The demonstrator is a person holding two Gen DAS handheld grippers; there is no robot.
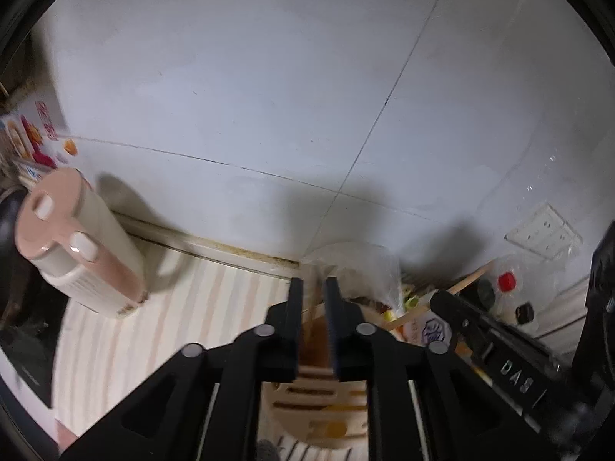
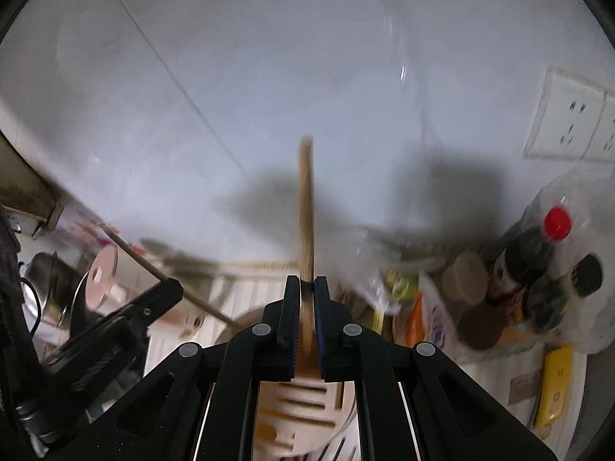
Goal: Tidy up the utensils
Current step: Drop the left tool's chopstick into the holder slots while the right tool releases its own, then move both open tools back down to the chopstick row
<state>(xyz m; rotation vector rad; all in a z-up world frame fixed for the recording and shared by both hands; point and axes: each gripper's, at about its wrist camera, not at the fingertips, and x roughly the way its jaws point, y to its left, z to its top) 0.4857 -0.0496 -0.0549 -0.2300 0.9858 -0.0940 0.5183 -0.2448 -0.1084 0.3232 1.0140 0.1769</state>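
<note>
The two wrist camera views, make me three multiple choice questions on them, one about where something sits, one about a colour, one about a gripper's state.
1. Where does the beige slotted plastic utensil holder sit in the right wrist view?
A. below the right gripper's fingers
B. on the wall socket
C. beside the red-capped bottle

2. What colour is the lid of the cream ribbed kettle?
A. green
B. pink
C. black

3. How is the right gripper?
A. open wide and empty
B. out of view
C. shut on the long wooden utensil handle

Answers: 1 A, the holder shows just under the fingers. 2 B, the left wrist view shows a pink top. 3 C, both pads press the handle's sides.
</note>
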